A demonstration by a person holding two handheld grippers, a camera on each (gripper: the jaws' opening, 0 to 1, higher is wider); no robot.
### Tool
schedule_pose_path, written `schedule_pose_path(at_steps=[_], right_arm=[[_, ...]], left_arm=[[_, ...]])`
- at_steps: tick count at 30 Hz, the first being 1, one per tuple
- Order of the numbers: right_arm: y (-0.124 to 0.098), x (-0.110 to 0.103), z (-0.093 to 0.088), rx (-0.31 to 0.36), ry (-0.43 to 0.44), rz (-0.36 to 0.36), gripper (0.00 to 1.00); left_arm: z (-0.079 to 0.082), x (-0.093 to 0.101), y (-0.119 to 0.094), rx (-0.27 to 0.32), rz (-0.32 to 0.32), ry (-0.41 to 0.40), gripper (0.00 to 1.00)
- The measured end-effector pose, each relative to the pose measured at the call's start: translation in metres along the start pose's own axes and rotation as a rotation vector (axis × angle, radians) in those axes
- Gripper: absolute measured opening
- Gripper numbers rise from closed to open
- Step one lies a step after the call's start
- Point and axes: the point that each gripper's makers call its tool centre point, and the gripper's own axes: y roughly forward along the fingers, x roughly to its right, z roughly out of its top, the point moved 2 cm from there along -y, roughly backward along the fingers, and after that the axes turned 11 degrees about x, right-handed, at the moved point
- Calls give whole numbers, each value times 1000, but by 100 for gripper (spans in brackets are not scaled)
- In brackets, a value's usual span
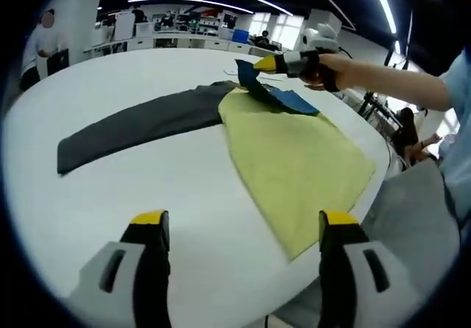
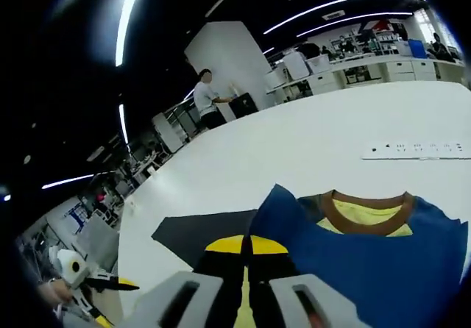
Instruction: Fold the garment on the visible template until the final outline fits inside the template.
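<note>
In the left gripper view, the left gripper (image 1: 239,229) hangs with jaws spread wide over bare white table (image 1: 184,195). Ahead of it lies the yellow-green template (image 1: 298,159), flat with straight edges; the garment's dark grey sleeve (image 1: 140,126) stretches left. Beyond, the right gripper (image 1: 250,65) pinches the blue shirt (image 1: 283,98).

In the right gripper view, its jaws are closed on the soft blue fabric, brown collar (image 2: 368,209) ahead. A white power strip (image 2: 416,150) lies farther off.

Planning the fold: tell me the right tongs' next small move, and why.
Probably carry the blue fabric across the yellow-green fabric and lay it flat: the right tongs are shut on its edge, holding it raised above the table.
</note>
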Motion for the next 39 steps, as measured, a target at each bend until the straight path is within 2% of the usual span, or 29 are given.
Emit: schedule_pose_path(at_steps=[3, 11, 14, 16, 17, 18, 19, 28, 33, 39], right_arm=[[10, 3, -12, -28, 0, -4, 0], [19, 9, -36, -89, 4, -14, 0], [19, 9, -39, -99, -1, -10, 0], [19, 6, -37, -88, -38, 23, 0], [18, 8, -35, -85, -68, 14, 4], [18, 7, -35, -84, -93, 19, 16], [16, 6, -36, -92, -109, 26, 23], [-1, 5, -36, -73, -188, 47, 73], [-8, 2, -38, -91, -271, 70, 98], [-18, 3, -44, -114, -303, 67, 100]], left_arm=[[-2, -1, 0, -4, 5, -7, 80], [-2, -3, -1, 0, 12, -18, 80], [-2, -3, -1, -2, 11, -18, 80], [-2, -3, -1, -1, 10, -19, 80], [-2, -4, 0, 0, 11, -19, 80], [-1, -4, 0, 0, 12, -20, 80], [-1, -5, 0, 0, 13, -24, 80], [5, 0, 1, 11, 2, -16, 79], [6, 1, 1, 8, -2, -13, 79], [7, 1, 2, 10, -4, -13, 79]])
